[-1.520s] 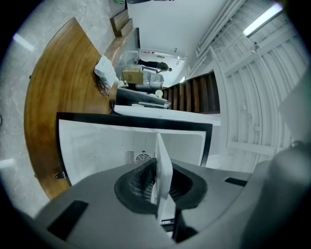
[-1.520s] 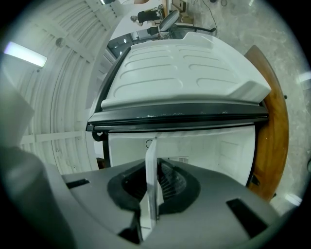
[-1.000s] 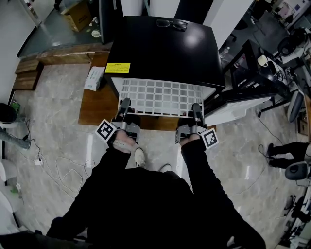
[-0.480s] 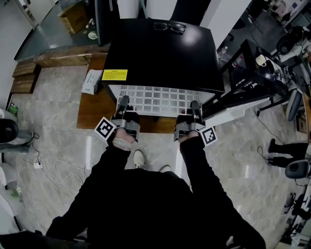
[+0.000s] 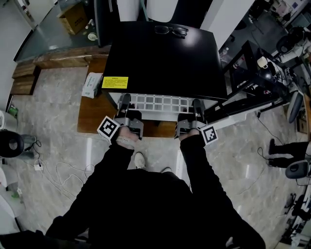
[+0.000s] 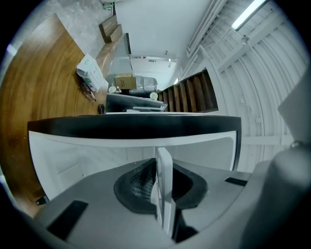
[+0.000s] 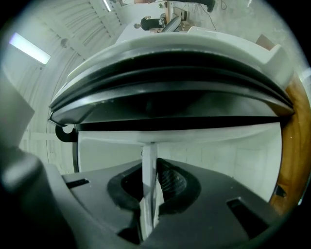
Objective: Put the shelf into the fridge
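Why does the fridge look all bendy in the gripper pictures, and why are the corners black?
Left gripper view: the wide-angle lens bows the straight edge of the fridge and darkens the corners; the ceiling light glares white. Right gripper view: same bending, and the shelf, close between the jaws, looks soft. Head view: far less bending, dim even light.

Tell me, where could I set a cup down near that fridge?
The black fridge top is bare in front of the glasses. The wooden board is free between tissue pack and left claw. Right of the door it's cluttered.
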A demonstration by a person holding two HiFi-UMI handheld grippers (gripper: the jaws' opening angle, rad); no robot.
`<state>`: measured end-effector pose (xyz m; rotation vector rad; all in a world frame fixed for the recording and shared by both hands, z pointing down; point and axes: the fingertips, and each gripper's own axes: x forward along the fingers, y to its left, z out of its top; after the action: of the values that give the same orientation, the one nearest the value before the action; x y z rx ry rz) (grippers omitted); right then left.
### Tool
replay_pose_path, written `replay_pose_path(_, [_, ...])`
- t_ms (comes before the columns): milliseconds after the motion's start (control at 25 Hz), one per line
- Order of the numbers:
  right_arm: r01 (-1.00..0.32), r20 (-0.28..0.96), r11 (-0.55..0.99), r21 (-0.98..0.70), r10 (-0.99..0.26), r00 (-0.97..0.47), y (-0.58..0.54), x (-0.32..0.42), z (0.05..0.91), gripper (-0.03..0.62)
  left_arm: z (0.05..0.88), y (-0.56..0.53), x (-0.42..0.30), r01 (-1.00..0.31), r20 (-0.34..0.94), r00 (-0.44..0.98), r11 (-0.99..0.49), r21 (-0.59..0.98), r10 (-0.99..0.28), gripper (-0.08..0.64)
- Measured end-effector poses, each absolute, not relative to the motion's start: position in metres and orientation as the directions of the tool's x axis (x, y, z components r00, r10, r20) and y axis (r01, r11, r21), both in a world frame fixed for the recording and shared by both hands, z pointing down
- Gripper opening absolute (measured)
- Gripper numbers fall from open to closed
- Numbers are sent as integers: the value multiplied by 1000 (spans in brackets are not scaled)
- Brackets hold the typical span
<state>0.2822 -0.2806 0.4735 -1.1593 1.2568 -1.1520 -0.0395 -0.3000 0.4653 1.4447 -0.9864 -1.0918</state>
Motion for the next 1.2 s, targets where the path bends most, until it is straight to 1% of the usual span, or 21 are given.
replay_pose_path(440, [-15, -84, 84, -996, -996, 32, -310, 285, 474, 34, 467, -329, -38, -42, -132, 202, -143, 989, -971, 38])
replay_pose_path(560, [-20, -89, 88, -996, -995, 38, -310, 284, 473, 35, 465, -328, -40, -67, -141, 202, -158, 985, -969, 38])
replay_pose_path(960, [-40, -93, 91, -995, -994, 49, -328, 287, 475, 35, 466, -346, -38, -70, -142, 198, -158, 985, -970, 40])
replay_pose_path(1160, [-80, -105, 103, -991, -994, 20, -331, 287, 473, 38, 464, -348, -37, -82, -172, 217, -193, 978, -961, 41])
replay_pose_path(1200, [-84, -106, 105, -991, -994, 11, -330, 286, 473, 62, 463, -347, -38, -89, -175, 222, -199, 976, -959, 41])
